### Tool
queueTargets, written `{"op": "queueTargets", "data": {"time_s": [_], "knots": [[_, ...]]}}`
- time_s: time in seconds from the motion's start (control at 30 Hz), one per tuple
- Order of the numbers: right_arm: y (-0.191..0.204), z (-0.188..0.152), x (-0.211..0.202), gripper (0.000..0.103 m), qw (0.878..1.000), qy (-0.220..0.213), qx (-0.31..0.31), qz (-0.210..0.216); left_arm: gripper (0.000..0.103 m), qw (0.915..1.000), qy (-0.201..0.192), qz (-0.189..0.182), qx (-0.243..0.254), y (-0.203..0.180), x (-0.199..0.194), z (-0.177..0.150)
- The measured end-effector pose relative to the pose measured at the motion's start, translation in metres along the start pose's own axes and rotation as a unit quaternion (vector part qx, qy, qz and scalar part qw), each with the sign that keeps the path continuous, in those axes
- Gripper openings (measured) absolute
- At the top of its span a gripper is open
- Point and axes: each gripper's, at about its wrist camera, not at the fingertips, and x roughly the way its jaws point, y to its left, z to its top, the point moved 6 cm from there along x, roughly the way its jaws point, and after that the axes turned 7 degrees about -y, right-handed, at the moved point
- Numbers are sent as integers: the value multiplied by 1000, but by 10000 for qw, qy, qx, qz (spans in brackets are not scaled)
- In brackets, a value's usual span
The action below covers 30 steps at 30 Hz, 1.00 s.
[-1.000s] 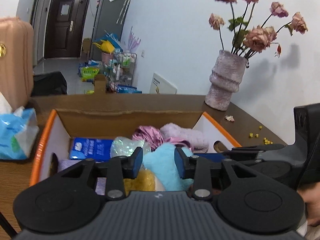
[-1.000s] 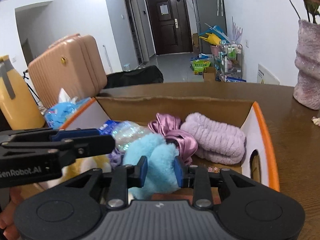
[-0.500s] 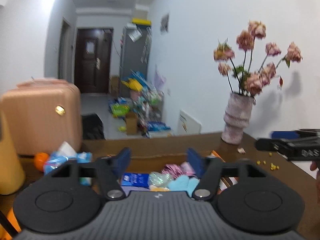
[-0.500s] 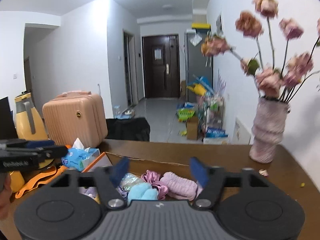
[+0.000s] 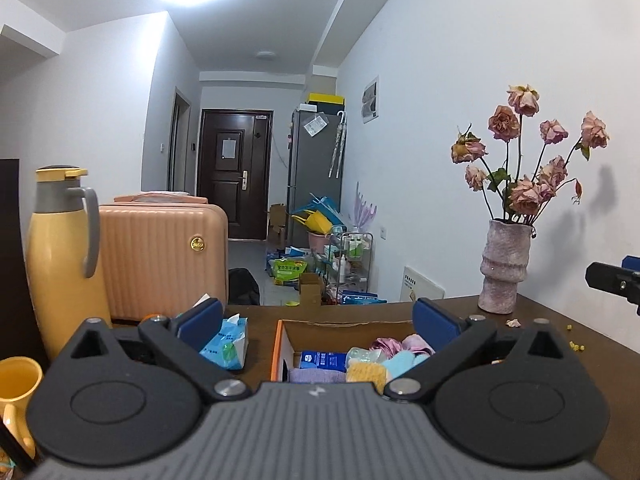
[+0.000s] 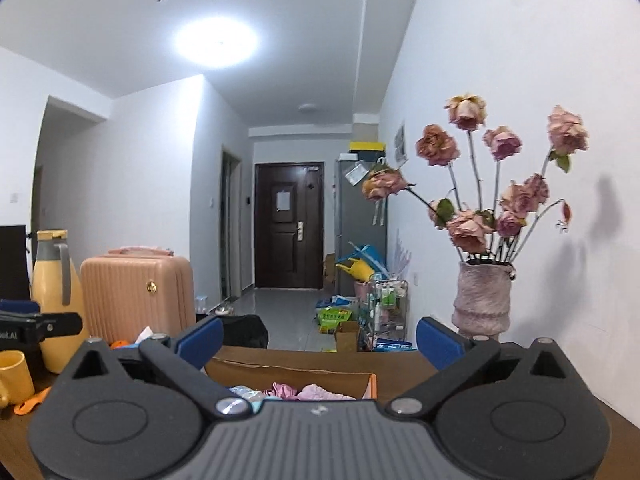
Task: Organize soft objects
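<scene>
Jaws of the left gripper (image 5: 318, 318) and right gripper (image 6: 320, 336) were opening wide, nothing between either pair. Both hung above the table (image 5: 532, 320) and back from the box (image 5: 280, 344), whose orange rim sat between the tissues (image 5: 228, 340) and the vase (image 5: 504, 268). Soft things (image 5: 372, 360) lay packed inside the box, below its rim. Air over the box was open; a flask (image 5: 60, 260) and suitcase (image 5: 160, 260) crowded the left edge, and the wall stood close on the right.

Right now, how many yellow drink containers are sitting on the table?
2: a tall yellow jug stands at the table's left edge beside the pink suitcase, and a yellow mug sits just in front of it. Others may be hidden.
</scene>
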Motion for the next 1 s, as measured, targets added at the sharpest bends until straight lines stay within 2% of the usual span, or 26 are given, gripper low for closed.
{"op": "queueTargets", "data": {"time_s": [0.3,0.47,0.67,0.8,0.9,1.0], "knots": [[19,-19,-68,103,9998,123,-122,135,103,9998,-83,182,59,7,-64,-18],[31,-38,-119,103,9988,383,95,289,103,9997,-166,170,41,6,-120,-33],[43,-58,-184,103,9974,644,15,320,103,9997,-232,83,38,2,-196,-50],[55,-75,-229,103,9967,646,161,465,103,9995,-168,207,-157,1,-241,-72],[67,-93,-256,103,9961,700,356,400,103,9991,-106,415,16,-4,-264,-88],[75,-99,-278,103,9969,584,430,316,103,9990,10,346,286,-13,-285,-100]]}}
